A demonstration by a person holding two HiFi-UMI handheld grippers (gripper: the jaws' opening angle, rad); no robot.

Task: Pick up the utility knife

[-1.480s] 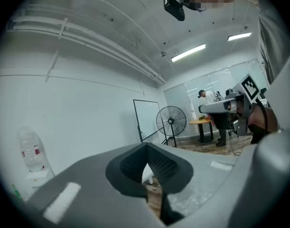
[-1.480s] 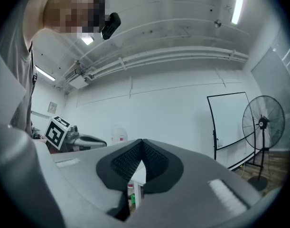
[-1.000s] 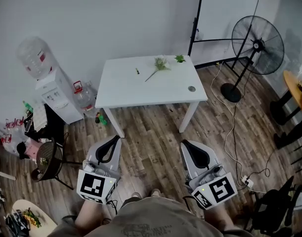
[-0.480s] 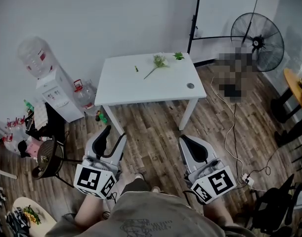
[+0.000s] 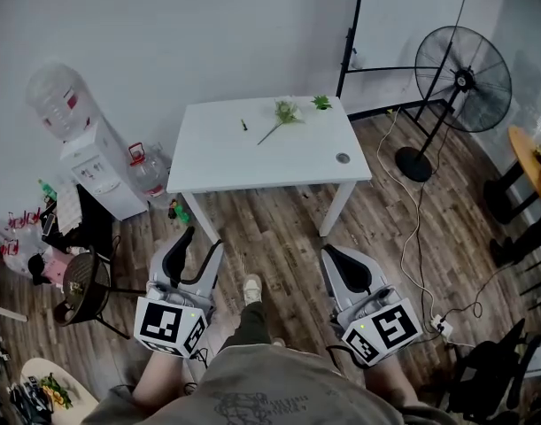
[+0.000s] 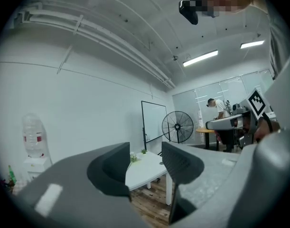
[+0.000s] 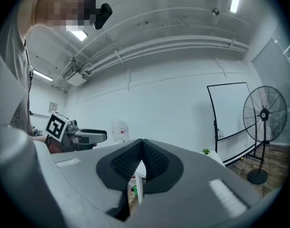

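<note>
A white table stands ahead across the wood floor. On its far left part lies a small slim dark object, too small to tell whether it is the utility knife. A plant sprig, a green bit and a small round thing also lie on it. My left gripper is held low at waist height, well short of the table, jaws open and empty. My right gripper is beside it, shut on nothing. In the left gripper view the table shows between the open left gripper; the right gripper has its pads touching.
A standing fan and a whiteboard are right of the table, with cables along the floor. A water dispenser and bottles stand to the left, with a dark stool nearer. A person's shoe is between the grippers.
The left gripper's jaws have spread apart and it has shifted slightly left. A shoe has stepped forward between the grippers. The right gripper stays shut.
</note>
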